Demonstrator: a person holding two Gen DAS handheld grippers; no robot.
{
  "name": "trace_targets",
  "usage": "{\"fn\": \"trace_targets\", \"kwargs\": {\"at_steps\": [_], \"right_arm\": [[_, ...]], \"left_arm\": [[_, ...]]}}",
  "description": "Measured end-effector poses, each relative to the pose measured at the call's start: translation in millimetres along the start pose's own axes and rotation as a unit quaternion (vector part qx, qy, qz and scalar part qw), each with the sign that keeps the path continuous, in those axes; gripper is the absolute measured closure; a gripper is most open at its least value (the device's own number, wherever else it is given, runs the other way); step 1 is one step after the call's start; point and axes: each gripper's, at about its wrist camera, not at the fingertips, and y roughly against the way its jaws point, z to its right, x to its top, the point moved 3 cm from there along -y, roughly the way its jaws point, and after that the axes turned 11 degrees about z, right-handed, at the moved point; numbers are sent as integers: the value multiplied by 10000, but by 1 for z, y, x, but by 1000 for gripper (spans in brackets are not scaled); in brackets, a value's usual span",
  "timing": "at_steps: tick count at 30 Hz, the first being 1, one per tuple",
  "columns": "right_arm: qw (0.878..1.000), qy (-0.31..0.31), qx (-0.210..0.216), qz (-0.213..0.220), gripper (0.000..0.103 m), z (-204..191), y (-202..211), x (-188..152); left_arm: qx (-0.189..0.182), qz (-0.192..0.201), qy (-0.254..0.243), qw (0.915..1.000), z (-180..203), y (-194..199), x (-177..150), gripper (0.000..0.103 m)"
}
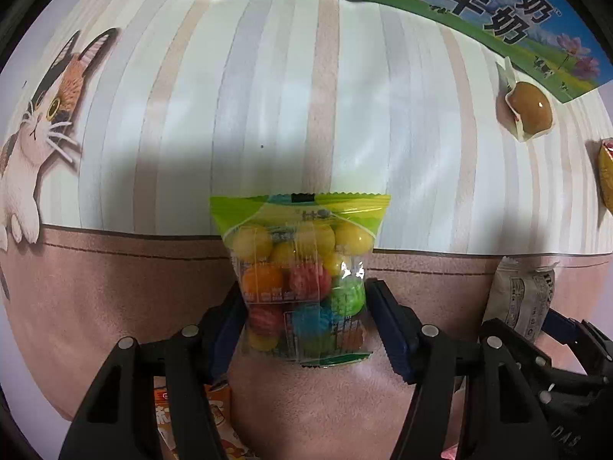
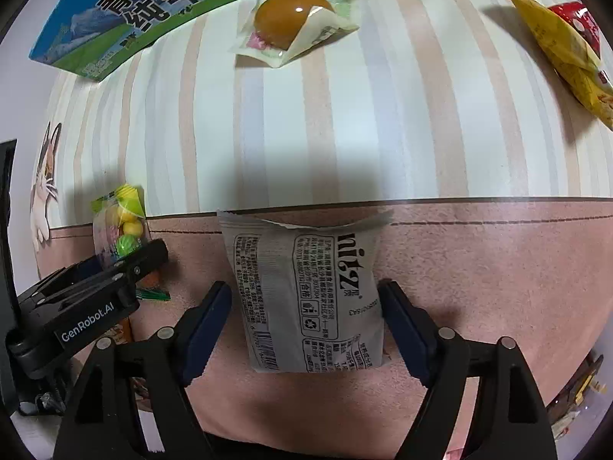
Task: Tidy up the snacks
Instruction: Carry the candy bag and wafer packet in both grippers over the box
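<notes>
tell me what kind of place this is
Probably a home table: a striped table mat with a cartoon cat printed on it, a milk carton box at its far edge, and loose snack packets such as the candy bag.

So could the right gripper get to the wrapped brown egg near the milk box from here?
Probably not right away: the right gripper has the grey packet between its fingers. The egg itself lies unobstructed on the striped mat.
</notes>
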Motion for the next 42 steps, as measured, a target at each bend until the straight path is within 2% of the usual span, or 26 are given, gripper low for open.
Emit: {"fn": "trace_targets", "kwargs": {"at_steps": [3,4,6,9,10,18,25,30,34,38,42], "right_arm": [[9999,133,-104,14,19,-8,-5,-4],[9997,183,-170,61,23,-11,-6,-5],[9987,292,-367,218,30,-18,-6,-9],[9947,510,-629,632,31,-27,3,-12],[9944,494,-613,704,34,-28,4,-13],[9947,93,-283,984,35,-15,33,-9],[9900,-154,296,1372,35,-22,85,10],[9814,-187,658,1796,35,-28,137,49],[9738,-116,763,2141,35,-26,178,101],[9677,-5,541,2461,35,-16,202,165],[9711,-80,325,2363,35,-2,191,222]], "left_arm": [[23,51,-33,10000,7,2,2,41],[44,86,-68,9999,11,3,4,42],[110,141,-144,9997,18,7,7,51],[115,198,-157,9996,35,10,5,55],[102,209,-139,9996,35,13,5,56],[-23,355,-121,9993,31,57,11,57],[-491,903,-143,9946,37,131,42,57],[-904,1325,-162,9869,47,188,88,57],[-955,1515,-235,9835,51,205,141,57],[-830,1543,-312,9840,55,190,195,57],[-673,1326,-280,9885,52,162,240,56]]}}
